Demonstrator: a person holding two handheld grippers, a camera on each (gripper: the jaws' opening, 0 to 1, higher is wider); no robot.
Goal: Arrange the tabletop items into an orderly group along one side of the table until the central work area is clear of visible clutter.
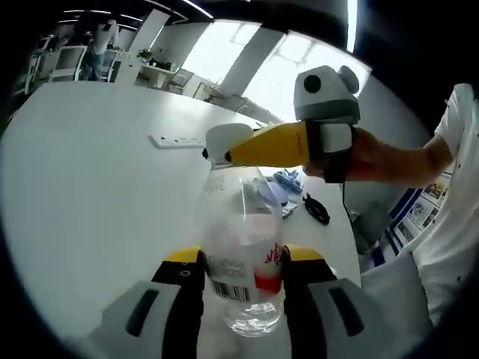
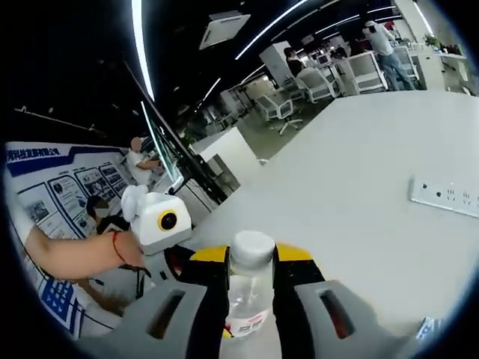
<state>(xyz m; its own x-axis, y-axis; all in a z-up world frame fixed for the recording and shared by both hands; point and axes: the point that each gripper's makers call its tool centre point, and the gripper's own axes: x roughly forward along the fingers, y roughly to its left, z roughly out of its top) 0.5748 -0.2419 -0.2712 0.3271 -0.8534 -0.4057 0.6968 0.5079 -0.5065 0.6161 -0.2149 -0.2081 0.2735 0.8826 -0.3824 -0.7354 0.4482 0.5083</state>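
1. Your left gripper (image 1: 243, 273) has its jaws closed on the lower body of the clear plastic bottle (image 1: 243, 247), at the label, with the base just past the jaw tips.
2. Your right gripper (image 2: 251, 262) has its jaws pinched on the bottle's neck, just under the white cap (image 2: 251, 250). In the left gripper view it reaches in from the right over the cap.
3. The bottle sits between the two grippers above the white table (image 1: 90, 194). Its long axis runs base to cap; it looks upright, though the fisheye tilt makes that uncertain.
4. Keep the two grips in line along that axis so the thin wall does not buckle.
5. Carry it towards the table side where the cloth (image 1: 287, 179) and black cable (image 1: 316, 209) lie, and set the base down flat before you release.
6. Keep clear of the power strip (image 2: 445, 196).
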